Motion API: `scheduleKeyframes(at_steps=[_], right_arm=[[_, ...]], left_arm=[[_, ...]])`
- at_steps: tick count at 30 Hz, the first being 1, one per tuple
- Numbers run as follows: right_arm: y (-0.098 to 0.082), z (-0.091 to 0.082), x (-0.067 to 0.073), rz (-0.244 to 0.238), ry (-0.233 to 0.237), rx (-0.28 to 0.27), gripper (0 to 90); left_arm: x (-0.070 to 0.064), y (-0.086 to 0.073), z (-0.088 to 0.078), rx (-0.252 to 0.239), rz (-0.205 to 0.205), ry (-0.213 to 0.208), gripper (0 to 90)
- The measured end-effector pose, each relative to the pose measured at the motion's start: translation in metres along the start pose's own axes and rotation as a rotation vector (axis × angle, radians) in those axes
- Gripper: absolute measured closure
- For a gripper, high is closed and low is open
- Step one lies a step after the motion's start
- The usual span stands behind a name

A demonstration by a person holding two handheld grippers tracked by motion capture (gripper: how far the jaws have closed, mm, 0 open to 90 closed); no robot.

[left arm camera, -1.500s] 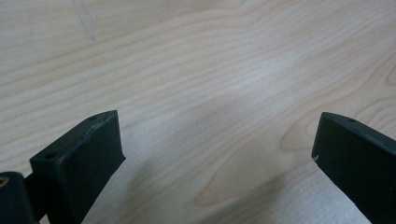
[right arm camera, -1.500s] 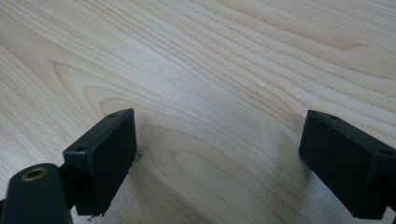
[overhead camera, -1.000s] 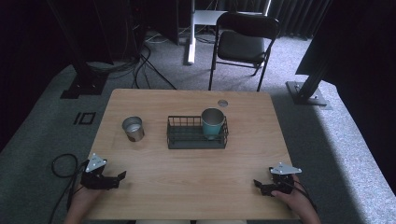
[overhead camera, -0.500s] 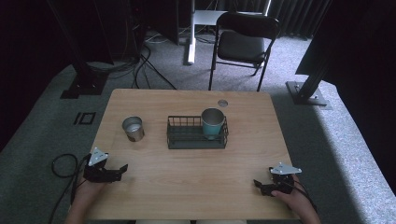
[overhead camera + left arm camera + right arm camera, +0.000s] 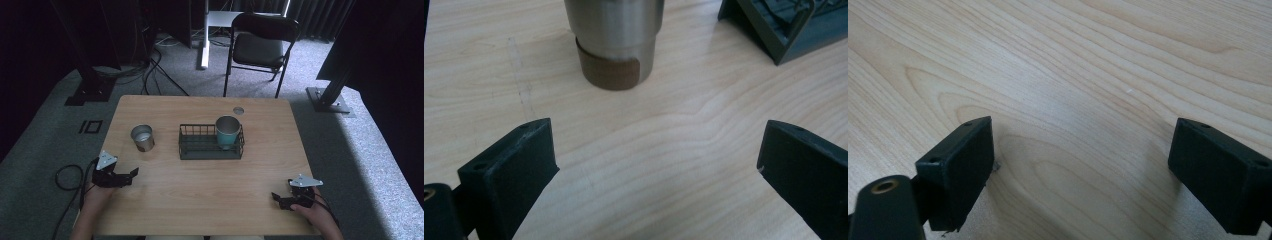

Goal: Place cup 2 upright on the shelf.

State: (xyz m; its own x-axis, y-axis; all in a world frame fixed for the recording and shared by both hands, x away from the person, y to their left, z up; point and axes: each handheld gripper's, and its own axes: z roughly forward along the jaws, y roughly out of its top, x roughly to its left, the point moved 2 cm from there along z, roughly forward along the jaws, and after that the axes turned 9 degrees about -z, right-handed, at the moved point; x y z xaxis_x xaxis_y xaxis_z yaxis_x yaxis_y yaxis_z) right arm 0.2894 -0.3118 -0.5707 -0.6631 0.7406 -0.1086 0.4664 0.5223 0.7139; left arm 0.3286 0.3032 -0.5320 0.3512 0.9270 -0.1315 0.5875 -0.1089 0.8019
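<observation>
reaching for the steel cup (image 5: 142, 137) on the table (image 5: 210, 200) left of the basket (image 5: 211, 142), the left gripper (image 5: 131, 174) is spread wide and lined up on it. coming in low could knock the cup over. right gripper (image 5: 276, 198) rests apart, jaws also wide, holding nothing.

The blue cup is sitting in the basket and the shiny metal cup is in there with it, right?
Not quite. The blue cup is in the basket, but the metal cup stands on the table, left of the basket. The high view shows it.
</observation>
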Motion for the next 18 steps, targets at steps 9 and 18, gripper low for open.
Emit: scheduleKeyframes(at_steps=[9, 18], right_arm=[[0.000, 0.000, 0.000, 0.001, 0.000, 0.000, 10.8], [0.000, 0.000, 0.000, 0.000, 0.000, 0.000, 10.8]], left_arm=[[0.002, 0.015, 0.010, -0.022, -0.003, 0.012, 2.9], [0.004, 0.025, 0.023, -0.030, -0.008, 0.023, 2.9]])
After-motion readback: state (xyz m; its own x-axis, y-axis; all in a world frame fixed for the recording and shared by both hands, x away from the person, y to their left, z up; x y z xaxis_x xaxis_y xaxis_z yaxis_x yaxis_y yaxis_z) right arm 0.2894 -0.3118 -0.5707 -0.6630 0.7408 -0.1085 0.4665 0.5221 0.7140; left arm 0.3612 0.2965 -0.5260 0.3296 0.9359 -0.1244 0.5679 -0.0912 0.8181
